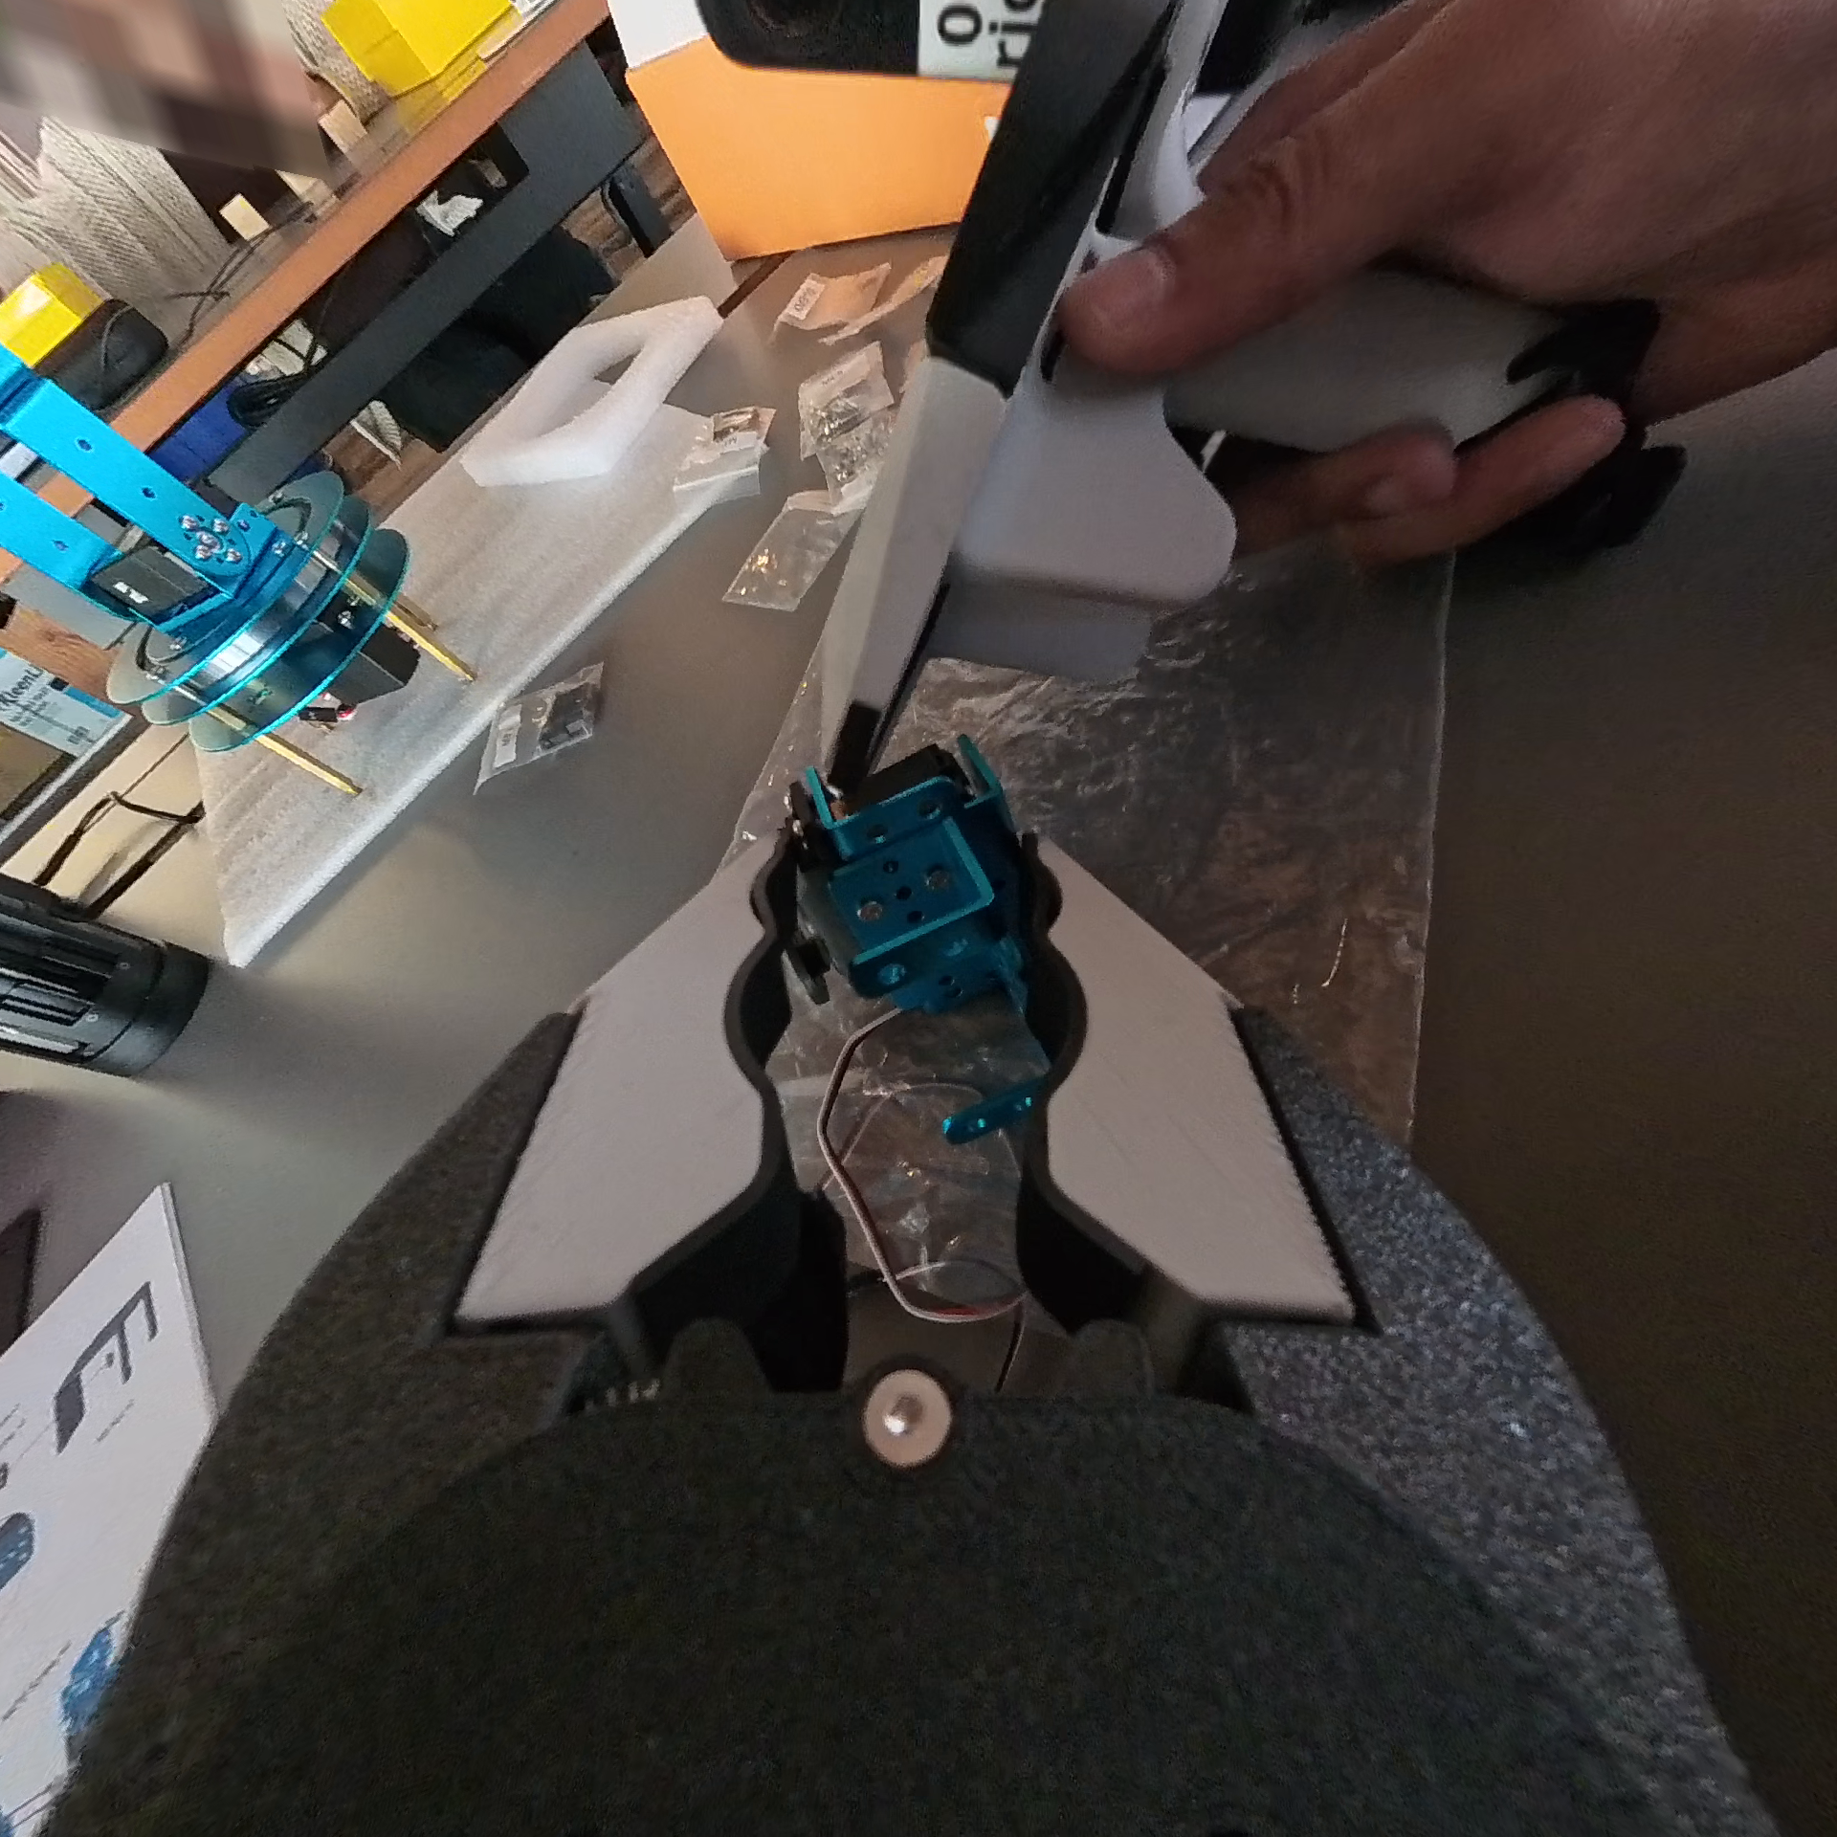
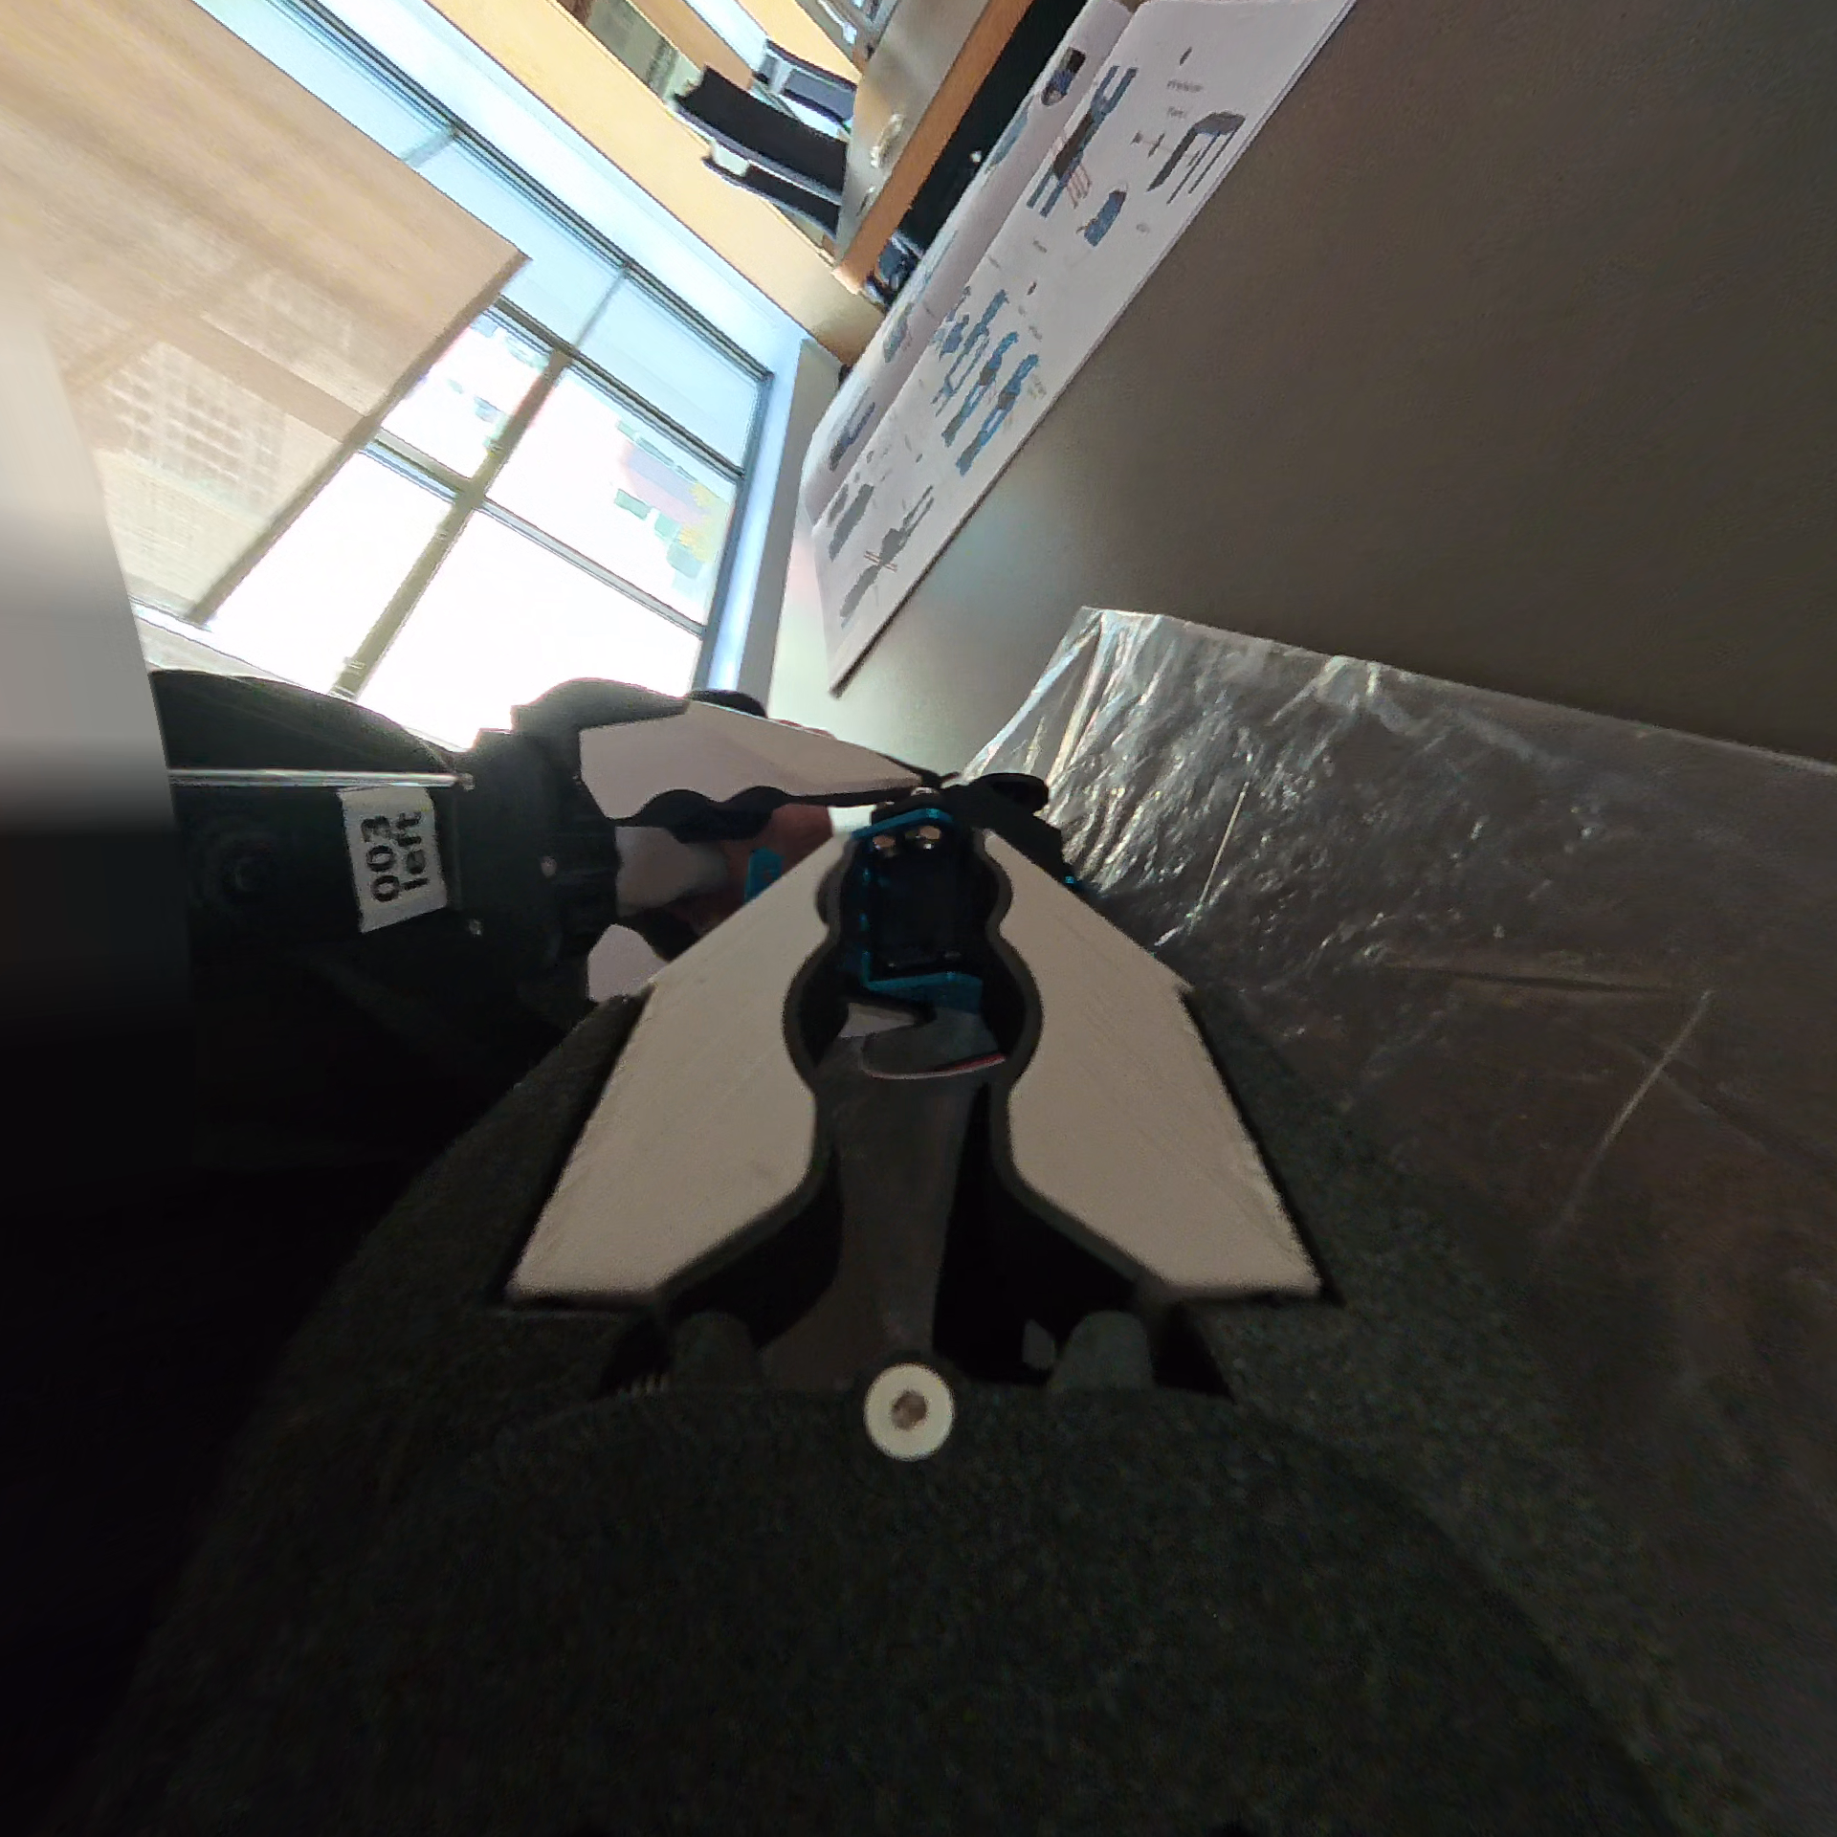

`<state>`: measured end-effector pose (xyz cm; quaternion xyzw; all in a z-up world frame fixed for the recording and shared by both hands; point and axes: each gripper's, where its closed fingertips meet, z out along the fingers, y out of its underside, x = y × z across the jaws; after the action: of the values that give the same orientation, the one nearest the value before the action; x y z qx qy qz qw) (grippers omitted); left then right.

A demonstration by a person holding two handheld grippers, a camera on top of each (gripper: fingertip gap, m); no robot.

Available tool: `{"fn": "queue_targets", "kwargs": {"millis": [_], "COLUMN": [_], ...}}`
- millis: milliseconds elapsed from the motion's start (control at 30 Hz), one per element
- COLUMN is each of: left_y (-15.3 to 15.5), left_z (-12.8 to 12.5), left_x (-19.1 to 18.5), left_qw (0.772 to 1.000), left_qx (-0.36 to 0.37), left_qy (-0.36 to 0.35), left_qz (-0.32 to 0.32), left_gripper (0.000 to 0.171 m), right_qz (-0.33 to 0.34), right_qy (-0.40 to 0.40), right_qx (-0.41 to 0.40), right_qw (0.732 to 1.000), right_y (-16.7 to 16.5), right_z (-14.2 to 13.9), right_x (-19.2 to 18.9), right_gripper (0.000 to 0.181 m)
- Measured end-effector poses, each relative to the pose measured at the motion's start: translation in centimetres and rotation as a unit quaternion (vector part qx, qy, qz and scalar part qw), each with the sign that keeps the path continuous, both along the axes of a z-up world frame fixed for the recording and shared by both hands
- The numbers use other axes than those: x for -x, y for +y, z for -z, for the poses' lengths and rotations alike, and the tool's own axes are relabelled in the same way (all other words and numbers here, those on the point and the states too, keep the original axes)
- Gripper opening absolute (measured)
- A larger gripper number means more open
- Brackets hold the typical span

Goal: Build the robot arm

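Note:
A blue metal bracket with a black servo sits between my left gripper's white fingers, which are shut on its sides above a clear plastic bag. A thin wire hangs from the servo. A small loose blue bracket piece lies on the bag just below. My right gripper, held by a hand, comes in from above and grips the top of the same assembly. In the right wrist view the right gripper is shut on the blue bracket and servo, with the left gripper meeting it from the left.
A blue arm base with round discs stands at the left on a foam sheet. A white foam frame, several small parts bags, an orange box, a black tool and an instruction sheet lie around the grey table. Both grippers' tips are close together, under 4 cm apart.

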<state>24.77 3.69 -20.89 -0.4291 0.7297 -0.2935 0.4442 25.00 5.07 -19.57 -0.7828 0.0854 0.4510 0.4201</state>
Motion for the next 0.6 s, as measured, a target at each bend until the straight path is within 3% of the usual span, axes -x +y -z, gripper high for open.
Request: {"fn": "queue_targets", "kwargs": {"millis": [100, 233, 400, 600], "left_y": [0.05, 0.08, 0.02, 0.05], "left_z": [-0.01, -0.01, 0.03, 0.05], "left_x": [-0.01, -0.03, -0.06, -0.09], "left_qw": [1.0, 1.0, 1.0, 1.0], "left_qx": [0.007, -0.006, -0.021, -0.004], "left_qy": [0.002, -0.002, -0.006, -0.001], "left_qz": [0.0, -0.004, -0.005, -0.002], "left_gripper": [0.045, 0.045, 0.045, 0.045], "right_qz": [0.008, 0.016, 0.022, 0.015], "right_qy": [-0.075, -0.111, -0.017, -0.007], "right_qx": [-0.006, -0.009, 0.013, 0.009], "right_qw": [0.997, 0.994, 1.0, 1.0], "right_y": [0.2, 0.31, 0.26, 0.09], "right_z": [0.3, 0.25, 0.14, 0.02], "right_x": [0.12, 0.1, -0.06, 0.01], "right_gripper": [0.018, 0.018, 0.015, 0.019]}}
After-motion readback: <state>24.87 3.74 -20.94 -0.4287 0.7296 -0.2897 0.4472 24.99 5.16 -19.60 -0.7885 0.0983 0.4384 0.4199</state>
